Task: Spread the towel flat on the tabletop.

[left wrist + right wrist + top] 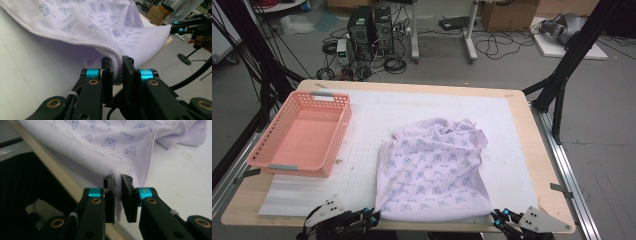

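My left tongs (pixel 374 216) pinching the printed lilac towel's (pixel 434 167) corner at 7 o'clock, my right tongs (pixel 497 216) pinching its 5 o'clock corner, towel rumpled mid-table (pixel 517 107), pink basket (pixel 302 132) at 10 o'clock.

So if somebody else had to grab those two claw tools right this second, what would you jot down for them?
Left claw: shut on the near left corner of the towel.
Right claw: shut on the near right corner of the same towel.
The towel, lilac with small prints, lies bunched on the white mat, its near edge at the table's front edge, its far part rumpled.
The pink basket sits empty at the table's left.
Done: both near corners gripped.
Left, as it looks: probably spread or fold the towel; maybe the basket is where it goes. Keep both grips firm.
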{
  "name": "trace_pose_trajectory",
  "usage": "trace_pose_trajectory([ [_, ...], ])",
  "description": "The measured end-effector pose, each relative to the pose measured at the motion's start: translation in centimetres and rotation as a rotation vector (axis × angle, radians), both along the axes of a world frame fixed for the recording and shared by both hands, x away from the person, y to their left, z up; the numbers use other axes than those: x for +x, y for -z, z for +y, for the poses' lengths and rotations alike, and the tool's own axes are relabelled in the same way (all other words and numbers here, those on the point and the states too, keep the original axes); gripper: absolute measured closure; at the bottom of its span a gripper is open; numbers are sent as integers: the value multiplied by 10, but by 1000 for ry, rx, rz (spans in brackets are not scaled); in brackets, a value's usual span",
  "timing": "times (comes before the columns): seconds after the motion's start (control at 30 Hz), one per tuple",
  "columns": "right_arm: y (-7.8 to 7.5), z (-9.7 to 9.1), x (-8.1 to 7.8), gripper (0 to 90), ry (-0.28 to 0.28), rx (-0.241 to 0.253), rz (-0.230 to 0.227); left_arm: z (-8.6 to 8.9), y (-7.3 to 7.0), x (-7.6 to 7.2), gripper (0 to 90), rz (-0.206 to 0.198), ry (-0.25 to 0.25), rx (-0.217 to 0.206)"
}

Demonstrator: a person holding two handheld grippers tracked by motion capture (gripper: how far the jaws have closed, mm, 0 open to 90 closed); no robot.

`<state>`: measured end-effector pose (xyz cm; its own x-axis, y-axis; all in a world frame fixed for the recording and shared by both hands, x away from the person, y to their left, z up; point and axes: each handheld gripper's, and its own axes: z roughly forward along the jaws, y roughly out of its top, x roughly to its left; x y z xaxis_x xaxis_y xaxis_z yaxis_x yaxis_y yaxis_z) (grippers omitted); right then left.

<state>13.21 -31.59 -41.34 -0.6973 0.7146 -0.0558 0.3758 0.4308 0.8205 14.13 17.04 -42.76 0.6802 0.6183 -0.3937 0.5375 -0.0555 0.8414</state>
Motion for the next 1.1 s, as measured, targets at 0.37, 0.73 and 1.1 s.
trace_pose_trajectory([
  [0.37,5,-10,6,505,73,107,9,19,10,4,444,-30,-196,79],
  [0.73,14,-3,41,432,117,82,17,-4,14,52,388,-46,-156,158],
  [1.1,23,12,88,402,115,53,56,-17,22,109,341,2,-92,232],
])
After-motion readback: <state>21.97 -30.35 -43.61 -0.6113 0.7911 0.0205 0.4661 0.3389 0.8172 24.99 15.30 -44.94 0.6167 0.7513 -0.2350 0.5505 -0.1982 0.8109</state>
